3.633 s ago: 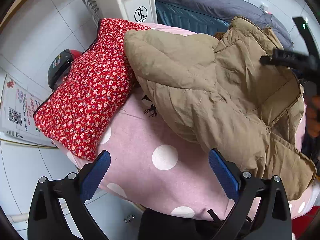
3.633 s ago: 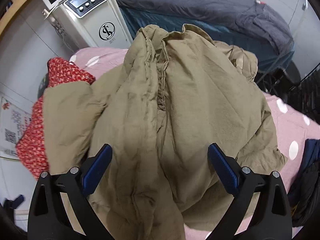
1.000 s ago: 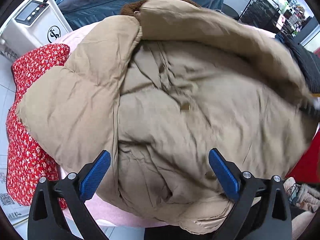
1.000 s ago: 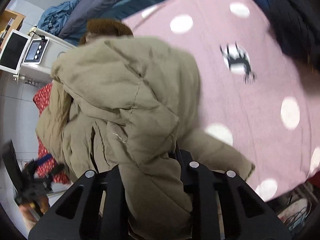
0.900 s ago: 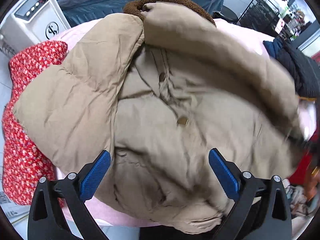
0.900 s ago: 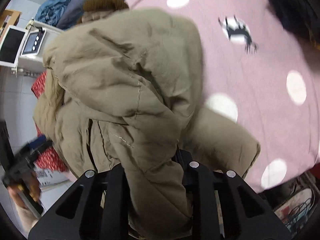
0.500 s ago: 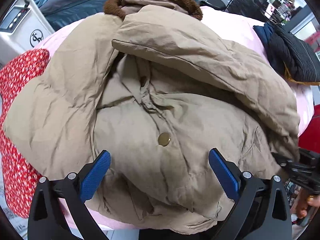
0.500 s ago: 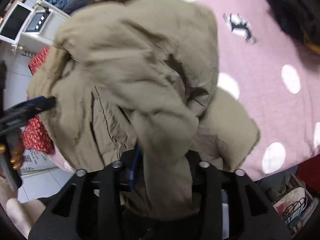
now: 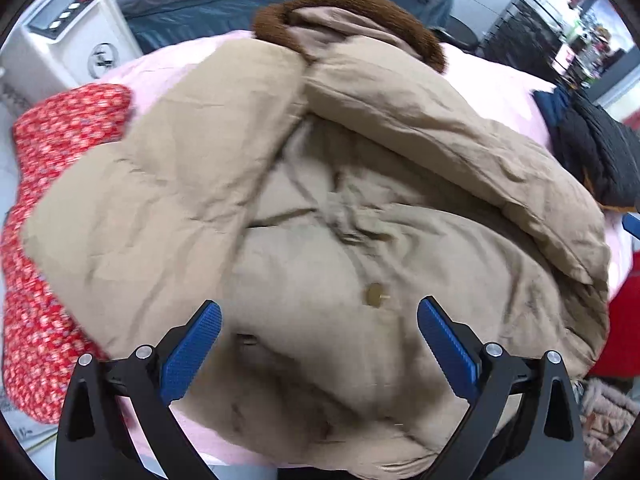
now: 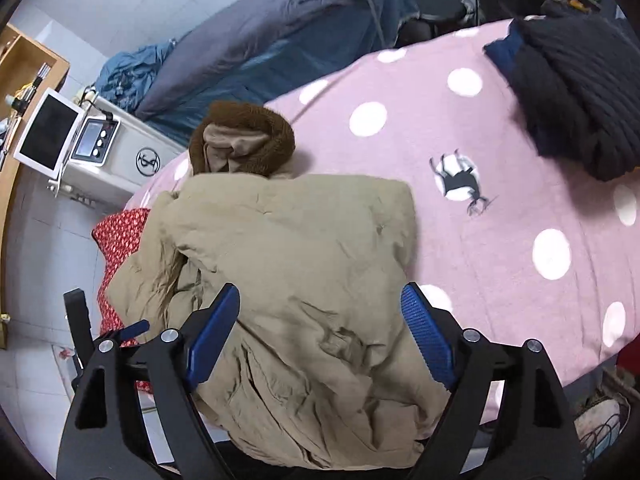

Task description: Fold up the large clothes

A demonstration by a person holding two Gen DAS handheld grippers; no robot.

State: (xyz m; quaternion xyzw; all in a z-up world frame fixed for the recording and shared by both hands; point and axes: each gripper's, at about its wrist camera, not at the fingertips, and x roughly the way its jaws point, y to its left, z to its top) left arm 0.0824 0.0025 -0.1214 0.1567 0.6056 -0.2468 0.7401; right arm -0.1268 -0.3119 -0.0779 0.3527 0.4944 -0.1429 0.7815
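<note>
A tan padded jacket (image 9: 360, 208) with a brown fleece collar (image 9: 352, 12) lies bunched on the pink polka-dot blanket (image 9: 492, 92), one sleeve folded across its front. It also shows in the right wrist view (image 10: 296, 264), with the collar (image 10: 244, 136) at its far end. My left gripper (image 9: 319, 332) is open and empty just above the jacket's button front. My right gripper (image 10: 320, 320) is open and empty above the jacket's near part. The left gripper (image 10: 120, 332) also shows at the left in the right wrist view.
A red floral garment (image 9: 44, 216) lies left of the jacket. A black knit garment (image 10: 576, 92) sits at the blanket's (image 10: 500, 240) far right. A white machine (image 10: 104, 156) stands behind, beside a bed with grey-blue bedding (image 10: 272, 36). The blanket's right half is bare.
My right gripper has let go of the jacket's sleeve and opened, and has drawn back. The sleeve now lies folded across the jacket. The left gripper stays open above it.
</note>
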